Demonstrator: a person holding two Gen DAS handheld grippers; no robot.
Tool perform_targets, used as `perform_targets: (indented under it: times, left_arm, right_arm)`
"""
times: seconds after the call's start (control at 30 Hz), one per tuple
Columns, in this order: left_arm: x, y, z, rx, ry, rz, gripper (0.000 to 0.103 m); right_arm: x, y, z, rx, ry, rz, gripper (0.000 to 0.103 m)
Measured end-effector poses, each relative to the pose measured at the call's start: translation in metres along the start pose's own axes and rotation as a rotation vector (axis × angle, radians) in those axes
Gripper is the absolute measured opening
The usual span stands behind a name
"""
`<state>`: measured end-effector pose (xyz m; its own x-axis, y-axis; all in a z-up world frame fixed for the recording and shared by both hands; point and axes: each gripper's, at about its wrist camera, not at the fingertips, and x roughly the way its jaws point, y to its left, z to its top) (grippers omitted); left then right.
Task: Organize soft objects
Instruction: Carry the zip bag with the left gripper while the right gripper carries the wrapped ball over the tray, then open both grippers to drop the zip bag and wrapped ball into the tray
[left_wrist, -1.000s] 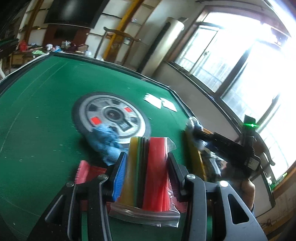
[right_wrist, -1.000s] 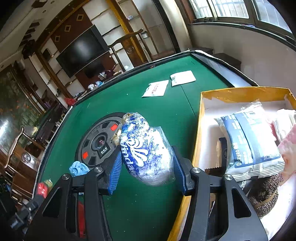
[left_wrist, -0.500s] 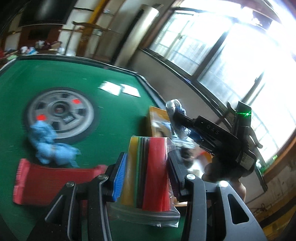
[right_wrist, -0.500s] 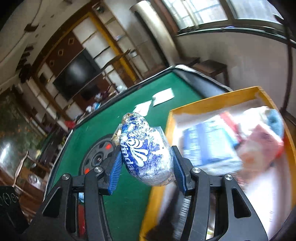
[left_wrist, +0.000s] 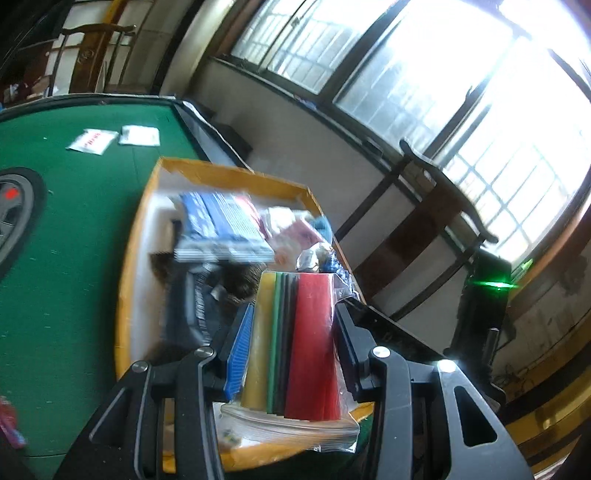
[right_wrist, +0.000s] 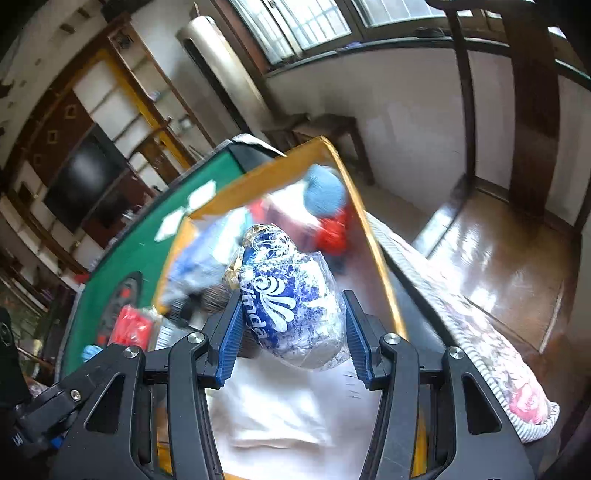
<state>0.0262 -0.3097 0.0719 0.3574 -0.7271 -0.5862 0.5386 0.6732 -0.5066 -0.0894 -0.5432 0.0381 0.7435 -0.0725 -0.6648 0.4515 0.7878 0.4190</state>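
Above the yellow box (left_wrist: 136, 236) crammed with blurred packets, your left gripper (left_wrist: 291, 347) clamps a clear bag of coloured sheets (left_wrist: 295, 343); your right gripper (right_wrist: 291, 328) squeezes 1 blue-and-white tissue pack (right_wrist: 291, 306).

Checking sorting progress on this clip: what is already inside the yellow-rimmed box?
In the yellow-rimmed box: a blue-and-white packet, pink packets, a light blue soft item, something red, white cloth. Blur hides detail; whatever is underneath is covered.
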Motion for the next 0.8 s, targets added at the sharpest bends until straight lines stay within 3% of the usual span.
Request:
perform_targets:
  times: [0.2,0.33,0.4,0.5,0.63,0.8]
  left_arm:
    - [0.026,-0.007,-0.007,0.026,0.016,0.041,0.045]
    - [0.030,-0.004,-0.006,-0.012,0.034,0.027,0.064]
    - [0.029,0.000,-0.007,-0.048,0.032,-0.002,0.067]
    - [0.023,0.002,-0.007,-0.069,0.016,-0.026,0.067]
    - [0.006,-0.001,-0.008,-0.077,-0.007,-0.052,0.067]
    - [-0.030,0.000,-0.022,-0.049,-0.050,-0.060,0.067]
  right_arm:
    - [-0.004,0.003,0.002,-0.045,-0.033,-0.036,0.054]
    - [-0.014,0.001,0.003,-0.030,-0.071,0.005,0.058]
    - [-0.020,0.002,0.001,-0.024,-0.090,0.021,0.071]
    - [-0.026,0.004,-0.001,-0.014,-0.103,0.023,0.072]
    - [-0.043,0.009,-0.006,0.001,-0.123,0.093,0.072]
    - [-0.061,0.038,-0.016,-0.071,-0.138,0.112,0.072]
